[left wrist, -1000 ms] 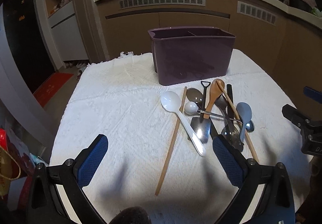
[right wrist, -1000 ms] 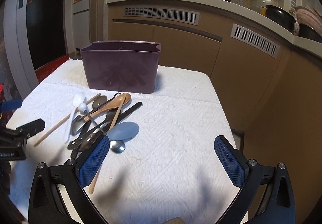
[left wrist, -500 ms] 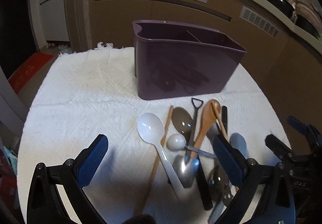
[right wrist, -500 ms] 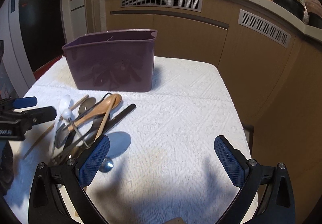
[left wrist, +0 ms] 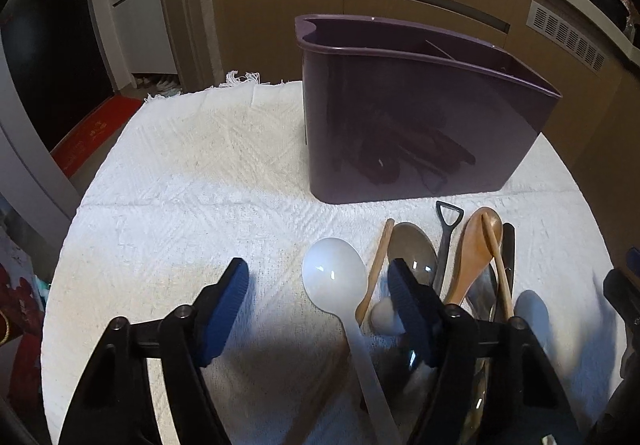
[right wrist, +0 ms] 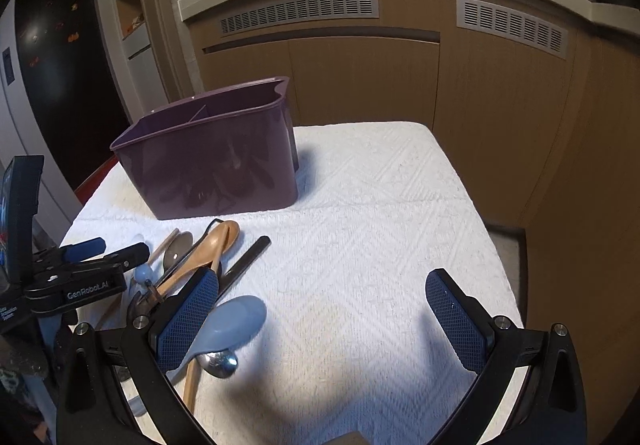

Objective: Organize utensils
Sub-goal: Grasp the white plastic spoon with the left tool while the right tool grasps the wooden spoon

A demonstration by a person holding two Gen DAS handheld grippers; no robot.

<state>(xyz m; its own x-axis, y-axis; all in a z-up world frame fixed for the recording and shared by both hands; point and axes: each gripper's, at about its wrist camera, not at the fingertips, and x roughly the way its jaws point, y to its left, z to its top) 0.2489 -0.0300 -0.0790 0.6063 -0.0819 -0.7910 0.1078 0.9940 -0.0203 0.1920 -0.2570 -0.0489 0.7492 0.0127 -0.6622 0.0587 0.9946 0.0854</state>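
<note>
A purple divided utensil caddy (left wrist: 420,125) (right wrist: 212,161) stands at the back of the white cloth. In front of it lies a pile of utensils: a white plastic spoon (left wrist: 334,277), a wooden chopstick (left wrist: 378,265), a metal spoon (left wrist: 412,249), a wooden spoon (left wrist: 478,245) (right wrist: 212,245) and a blue spoon (right wrist: 236,319). My left gripper (left wrist: 318,269) (right wrist: 124,247) hangs low over the pile, jaws closing. The white spoon's bowl is between them, untouched by the pads. My right gripper (right wrist: 322,281) stands open, its left finger (right wrist: 188,317) beside the blue spoon.
The white textured cloth (right wrist: 380,213) covers a small table whose edges drop off close on the right and left. Wooden cabinets (right wrist: 360,77) with vent grilles stand behind. A red mat (left wrist: 92,133) lies on the floor at left.
My left gripper came forward and down over the pile, and its jaws narrowed around the white spoon's bowl. My right gripper drew nearer to the blue spoon and rolled a little.
</note>
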